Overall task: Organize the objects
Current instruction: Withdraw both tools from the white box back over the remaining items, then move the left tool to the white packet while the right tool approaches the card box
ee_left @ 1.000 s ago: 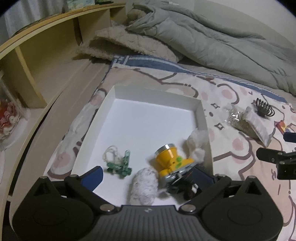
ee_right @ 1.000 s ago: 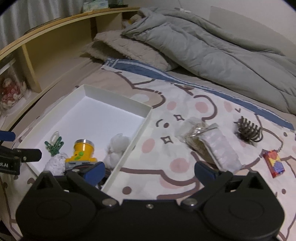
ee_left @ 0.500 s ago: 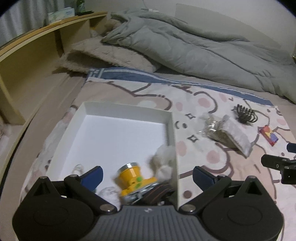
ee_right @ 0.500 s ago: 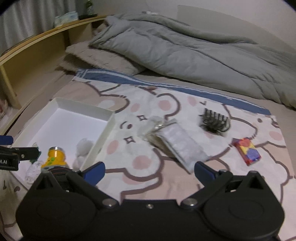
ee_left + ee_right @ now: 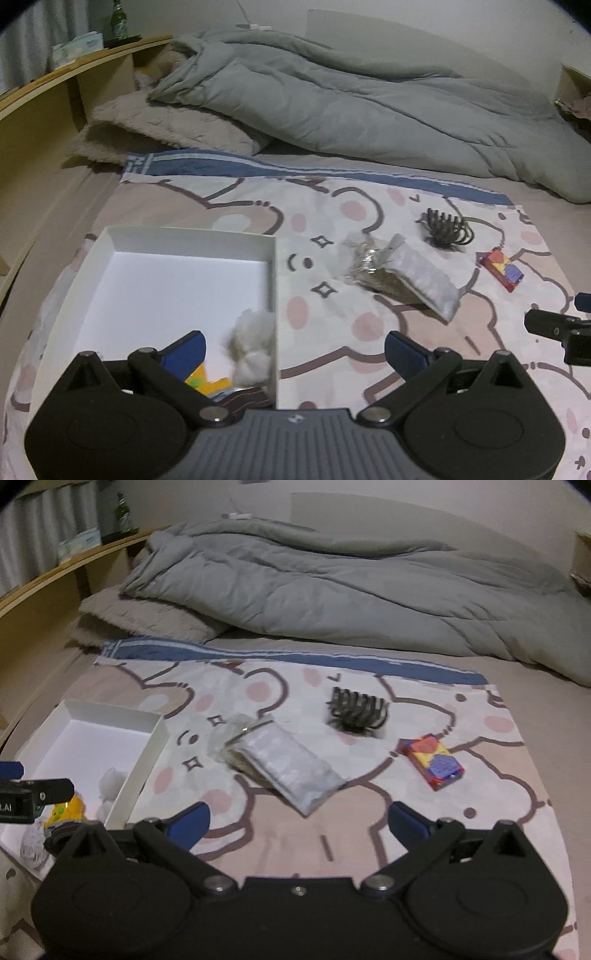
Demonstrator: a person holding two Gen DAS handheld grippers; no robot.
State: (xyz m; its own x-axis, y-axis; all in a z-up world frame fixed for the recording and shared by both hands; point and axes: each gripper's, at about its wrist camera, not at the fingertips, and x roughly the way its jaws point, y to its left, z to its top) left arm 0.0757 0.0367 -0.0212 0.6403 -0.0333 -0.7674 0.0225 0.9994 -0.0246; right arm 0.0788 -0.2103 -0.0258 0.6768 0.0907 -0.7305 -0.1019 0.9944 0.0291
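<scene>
A white box point(image 5: 192, 236) point(image 5: 155, 738) lies on the bed at the left. In it are a white fluffy ball point(image 5: 255, 343) point(image 5: 110, 781), a yellow toy point(image 5: 207, 382) point(image 5: 68, 806) and other small items. On the patterned sheet to its right lie a clear packet point(image 5: 413, 275) point(image 5: 284, 760), a black hair claw point(image 5: 445, 229) point(image 5: 356, 709) and a small colourful box point(image 5: 502, 269) point(image 5: 432, 760). My left gripper point(image 5: 293, 349) is open and empty over the box's right wall. My right gripper point(image 5: 297, 821) is open and empty, just in front of the packet.
A grey duvet point(image 5: 351, 103) and a beige pillow point(image 5: 170, 125) fill the back of the bed. A wooden headboard shelf point(image 5: 55, 96) runs along the left, with a green bottle point(image 5: 118, 22) on top. The other gripper shows at each view's edge.
Both grippers have swung right and pulled back from the white box. The packet, hair claw and colourful box have come toward the middle of the views. Nothing was taken hold of.
</scene>
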